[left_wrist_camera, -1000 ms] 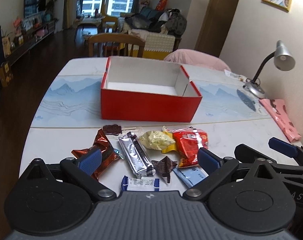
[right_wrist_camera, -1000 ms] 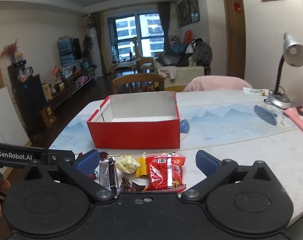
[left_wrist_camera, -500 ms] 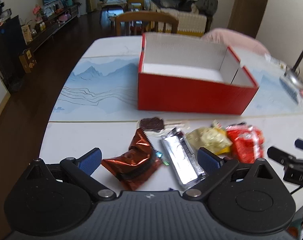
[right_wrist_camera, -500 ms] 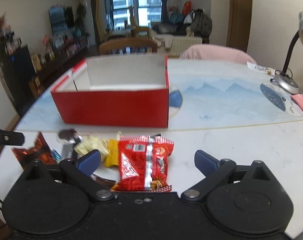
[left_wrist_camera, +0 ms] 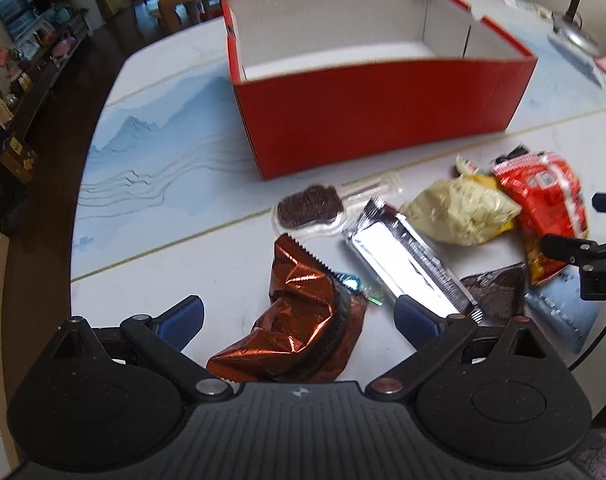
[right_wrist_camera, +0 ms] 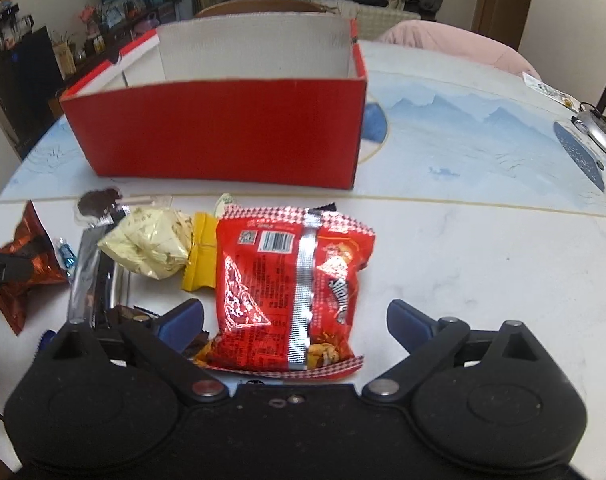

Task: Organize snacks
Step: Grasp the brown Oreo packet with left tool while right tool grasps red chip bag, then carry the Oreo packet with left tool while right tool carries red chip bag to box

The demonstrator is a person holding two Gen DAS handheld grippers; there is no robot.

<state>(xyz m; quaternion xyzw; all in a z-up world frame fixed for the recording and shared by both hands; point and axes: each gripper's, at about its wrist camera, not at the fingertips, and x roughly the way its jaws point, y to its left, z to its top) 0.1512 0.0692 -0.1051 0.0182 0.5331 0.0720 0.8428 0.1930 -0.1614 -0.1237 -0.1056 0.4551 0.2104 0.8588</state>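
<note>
Snacks (left_wrist_camera: 423, 240) lie heaped on the worktop (right_wrist_camera: 483, 248) before the seemingly empty red box (right_wrist_camera: 223, 128); both tools, left (left_wrist_camera: 299, 316) and right (right_wrist_camera: 295, 316), gape wide, holding nothing, each straddling a packet to grab

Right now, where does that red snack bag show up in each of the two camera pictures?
Left wrist view: the red snack bag lies at the far right, partly behind the other tool, right of the pale yellow packet.
Right wrist view: the red snack bag lies in the lower centre, between the open jaws.
Shared landmark: the red box, standing behind the snacks in both views.
</note>
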